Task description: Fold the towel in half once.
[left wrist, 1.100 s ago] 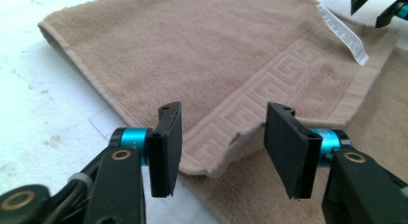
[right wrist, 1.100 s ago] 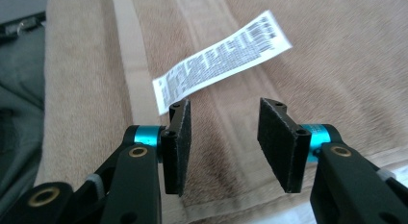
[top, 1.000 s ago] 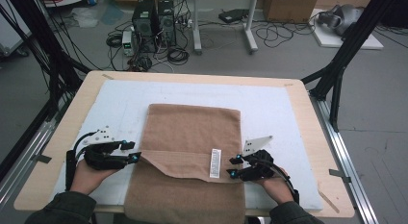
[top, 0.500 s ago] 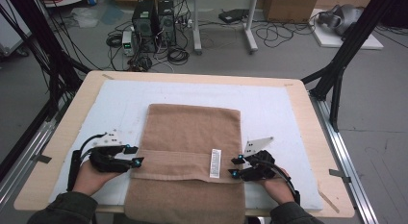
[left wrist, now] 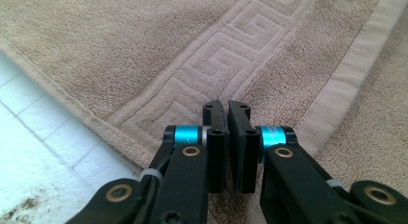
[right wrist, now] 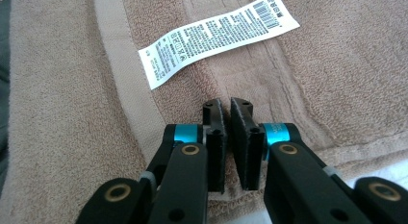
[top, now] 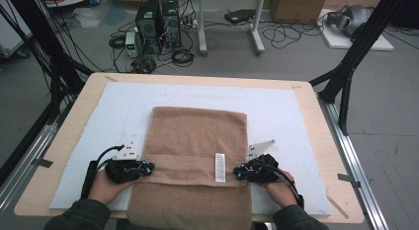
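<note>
The brown towel (top: 197, 161) lies flat on the table (top: 301, 99), between both tools. It looks soft and floppy (not slippery). The left tool (top: 148, 168) and right tool (top: 238, 172) have just pinched shut on its folded edge, one at each corner.

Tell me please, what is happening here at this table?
A person is folding a brown towel on a white mat. The near end is already turned over, label up. The left gripper is at the left edge of the fold and the right gripper at its right edge. Both have just closed their fingers; whether they pinch any cloth I cannot tell.
</note>
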The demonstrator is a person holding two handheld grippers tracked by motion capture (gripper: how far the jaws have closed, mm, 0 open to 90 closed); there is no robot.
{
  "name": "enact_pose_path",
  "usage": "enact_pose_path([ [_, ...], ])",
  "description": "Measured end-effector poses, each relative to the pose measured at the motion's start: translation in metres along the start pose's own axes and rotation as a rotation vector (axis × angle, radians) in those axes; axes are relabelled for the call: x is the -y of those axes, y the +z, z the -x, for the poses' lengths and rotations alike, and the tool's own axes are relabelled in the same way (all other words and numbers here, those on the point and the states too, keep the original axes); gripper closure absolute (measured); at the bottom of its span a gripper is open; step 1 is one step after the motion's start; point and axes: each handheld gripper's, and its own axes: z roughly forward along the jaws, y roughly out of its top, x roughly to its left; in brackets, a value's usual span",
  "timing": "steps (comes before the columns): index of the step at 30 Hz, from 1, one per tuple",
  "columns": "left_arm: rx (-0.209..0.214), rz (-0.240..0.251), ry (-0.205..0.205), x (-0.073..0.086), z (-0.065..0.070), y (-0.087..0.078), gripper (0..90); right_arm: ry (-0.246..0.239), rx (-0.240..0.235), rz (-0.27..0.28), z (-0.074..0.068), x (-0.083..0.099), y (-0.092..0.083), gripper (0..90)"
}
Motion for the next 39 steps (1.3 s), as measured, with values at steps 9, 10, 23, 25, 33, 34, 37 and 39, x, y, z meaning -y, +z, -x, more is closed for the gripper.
enact_pose_path([
  [9, -0.006, 0.096, -0.006, -0.014, 0.006, -0.029, 86.6, -0.017, 0.007, 0.092, -0.001, -0.015, -0.033, 86.1],
  [10, -0.004, 0.111, -0.009, -0.015, 0.007, -0.034, 86.6, -0.020, 0.004, 0.105, -0.003, -0.017, -0.038, 86.1],
  [23, 0.043, 0.120, 0.023, 0.013, 0.063, -0.074, 71.5, -0.119, -0.148, 0.144, -0.066, -0.003, -0.070, 74.1],
  [25, 0.020, 0.115, 0.004, 0.012, 0.055, -0.068, 62.1, -0.100, -0.153, 0.144, -0.061, -0.003, -0.066, 67.3],
  [33, -0.114, 0.116, -0.006, -0.012, 0.005, -0.032, 51.7, 0.016, 0.001, 0.128, 0.002, -0.018, -0.041, 55.5],
  [34, -0.125, 0.118, -0.030, -0.013, -0.002, -0.028, 50.0, 0.038, 0.019, 0.137, 0.014, -0.022, -0.037, 53.7],
  [37, -0.177, 0.135, -0.057, -0.020, -0.021, -0.015, 47.4, 0.041, 0.085, 0.126, 0.034, -0.031, -0.028, 52.1],
  [39, -0.181, 0.122, -0.075, -0.026, -0.032, -0.006, 46.7, 0.051, 0.130, 0.105, 0.049, -0.035, -0.022, 49.5],
])
